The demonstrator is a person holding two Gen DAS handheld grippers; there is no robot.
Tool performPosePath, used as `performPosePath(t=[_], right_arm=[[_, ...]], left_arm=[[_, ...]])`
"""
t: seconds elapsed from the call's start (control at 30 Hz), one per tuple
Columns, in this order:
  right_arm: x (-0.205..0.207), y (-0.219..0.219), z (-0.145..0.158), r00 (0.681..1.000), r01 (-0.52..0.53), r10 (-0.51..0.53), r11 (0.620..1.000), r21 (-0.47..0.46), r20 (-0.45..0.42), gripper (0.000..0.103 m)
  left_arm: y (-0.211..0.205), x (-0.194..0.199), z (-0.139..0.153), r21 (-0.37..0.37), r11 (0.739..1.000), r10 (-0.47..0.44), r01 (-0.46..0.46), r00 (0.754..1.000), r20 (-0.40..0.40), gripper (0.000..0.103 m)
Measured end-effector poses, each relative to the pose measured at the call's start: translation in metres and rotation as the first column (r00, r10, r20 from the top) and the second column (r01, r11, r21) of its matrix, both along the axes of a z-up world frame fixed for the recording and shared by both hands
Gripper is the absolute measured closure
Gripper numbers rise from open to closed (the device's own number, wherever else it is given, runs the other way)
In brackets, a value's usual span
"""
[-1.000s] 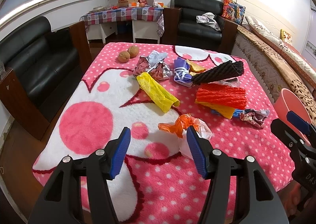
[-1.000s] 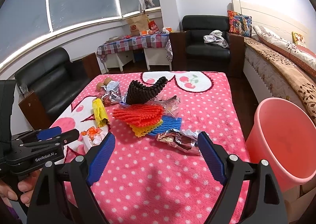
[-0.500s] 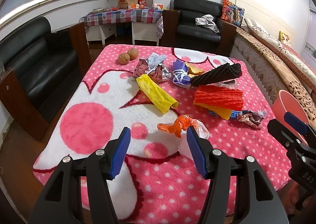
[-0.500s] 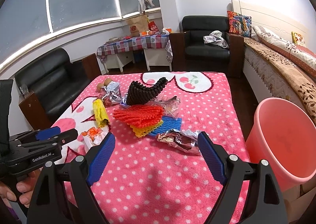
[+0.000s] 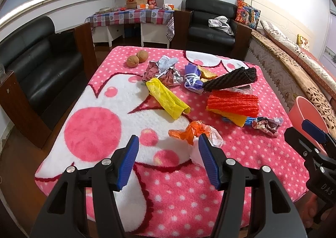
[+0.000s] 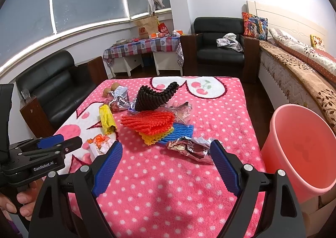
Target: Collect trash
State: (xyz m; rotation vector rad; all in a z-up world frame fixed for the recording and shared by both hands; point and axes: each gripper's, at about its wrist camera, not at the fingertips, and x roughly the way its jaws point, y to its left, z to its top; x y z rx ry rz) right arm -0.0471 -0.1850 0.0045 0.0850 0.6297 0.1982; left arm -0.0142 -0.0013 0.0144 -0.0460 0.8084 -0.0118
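Note:
Trash lies spread over a pink polka-dot blanket point(image 5: 241, 154). My left gripper point(image 5: 168, 143) hovers open over the near edge; an orange-and-white plastic bag point(image 5: 195, 133) lies just beyond its right fingertip, untouched. My right gripper point(image 6: 167, 147) is open too, with a crumpled foil wrapper point(image 6: 191, 148) on the blanket just beyond its fingertips. Farther off lie a yellow bag point(image 5: 167, 97), red foam netting point(image 6: 151, 122) over yellow and blue pieces, and black foam netting point(image 6: 155, 97). A pink bucket point(image 6: 298, 145) stands off the table's right edge.
Two walnuts point(image 5: 137, 59) and more crumpled wrappers point(image 5: 166, 70) lie at the far side. A purple bag point(image 5: 192, 79) lies beside the black netting. Black sofas point(image 5: 42, 66) stand to the left and beyond the table, a bed point(image 6: 304, 66) to the right. A hand point(image 6: 23, 202) holds the left gripper's handle.

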Motion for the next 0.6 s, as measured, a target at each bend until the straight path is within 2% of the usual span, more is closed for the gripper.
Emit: performPosePath(t=[0.6], right_arm=[[-0.0008,-0.0021,-0.0009,1.0,0.005,-0.005,1.0,0.0,-0.003,0.019]], left_arm=[[-0.0052,0.0052,-0.0057,0.001,1.0,-0.022,0.022,0.999,-0.022,0.044]])
